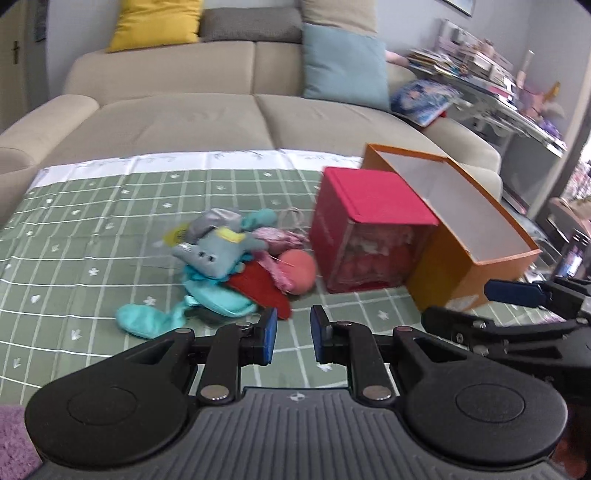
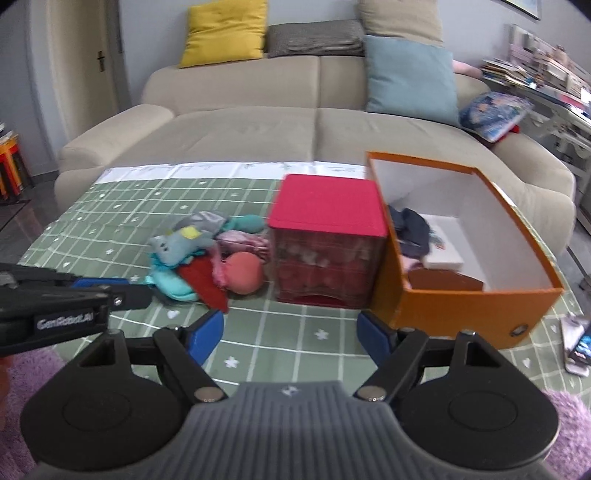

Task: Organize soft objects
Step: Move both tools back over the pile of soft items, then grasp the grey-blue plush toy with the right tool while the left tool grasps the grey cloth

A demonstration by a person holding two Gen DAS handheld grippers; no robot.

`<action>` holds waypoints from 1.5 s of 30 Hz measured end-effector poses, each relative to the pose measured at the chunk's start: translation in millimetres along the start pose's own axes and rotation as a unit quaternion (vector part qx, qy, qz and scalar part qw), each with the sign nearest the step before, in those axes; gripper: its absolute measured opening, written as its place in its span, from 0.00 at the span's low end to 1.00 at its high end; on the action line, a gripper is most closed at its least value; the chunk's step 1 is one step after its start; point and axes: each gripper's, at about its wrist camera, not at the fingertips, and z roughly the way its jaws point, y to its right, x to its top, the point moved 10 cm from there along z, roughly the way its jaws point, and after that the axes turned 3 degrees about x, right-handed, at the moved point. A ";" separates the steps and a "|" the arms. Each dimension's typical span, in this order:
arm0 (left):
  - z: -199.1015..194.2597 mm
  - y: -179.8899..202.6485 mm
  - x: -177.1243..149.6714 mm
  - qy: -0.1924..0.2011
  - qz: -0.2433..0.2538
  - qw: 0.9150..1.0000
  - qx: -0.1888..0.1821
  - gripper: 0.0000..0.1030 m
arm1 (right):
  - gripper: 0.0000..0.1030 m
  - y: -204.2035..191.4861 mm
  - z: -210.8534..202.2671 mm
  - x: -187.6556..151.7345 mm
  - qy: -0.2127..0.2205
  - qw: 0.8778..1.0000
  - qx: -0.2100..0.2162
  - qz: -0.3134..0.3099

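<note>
— Green checked cloth (image 2: 295, 332) covers the table, right? Where's the pile of soft toys (image 2: 207, 258)?

— Just left of the red box (image 2: 327, 218), lying loose on the cloth. I'll place everything from that red box. A grey-blue plush (image 1: 214, 254) sits on top of the heap, a teal piece (image 1: 147, 319) trails out on the side away from the box, a flat red felt piece (image 1: 262, 290) lies under it, and a salmon-pink ball (image 1: 299, 269) is nearest the box, almost against its clear front.

— And on the box's other side?

— An orange box (image 2: 476, 306) stands touching or just beside it on the right, lid off. Inside, in the right wrist view, some dark cloth (image 2: 410, 229) and a white block (image 2: 443, 254) lie at the end toward the red box.

— What are the grippers doing?

— The left gripper (image 1: 293, 338) hovers over the cloth in front of the red box and to its left, near the teal end of the heap. Its jaws stand a narrow gap apart with nothing between them. The right gripper (image 2: 290, 338) hangs over bare cloth in front of the red box, jaws spread wide, empty too.

— Behind the box?

— A beige sofa (image 2: 258, 125) beyond the table, with a yellow cushion (image 2: 225, 33) and a light-blue cushion (image 2: 410, 77).
</note>
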 end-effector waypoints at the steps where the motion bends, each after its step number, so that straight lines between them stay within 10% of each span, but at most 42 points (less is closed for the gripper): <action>1: -0.2 -4.0 1.2 0.006 0.001 1.000 0.007 0.21 | 0.76 -4.6 1.8 1.4 -0.001 1.000 0.004 -0.005; 27: 36.4 -73.8 2.5 -0.014 -0.062 0.997 0.034 0.21 | 0.62 -66.5 78.5 18.7 -0.037 0.995 0.072 -0.062; 34: 51.7 -78.1 21.5 0.003 -0.041 0.999 0.026 0.47 | 0.48 -79.0 109.7 28.6 -0.045 0.991 0.089 -0.088; 45: 89.8 -123.5 22.2 -0.039 -0.086 0.995 0.045 0.48 | 0.51 -92.5 157.6 48.3 -0.053 0.982 0.119 -0.135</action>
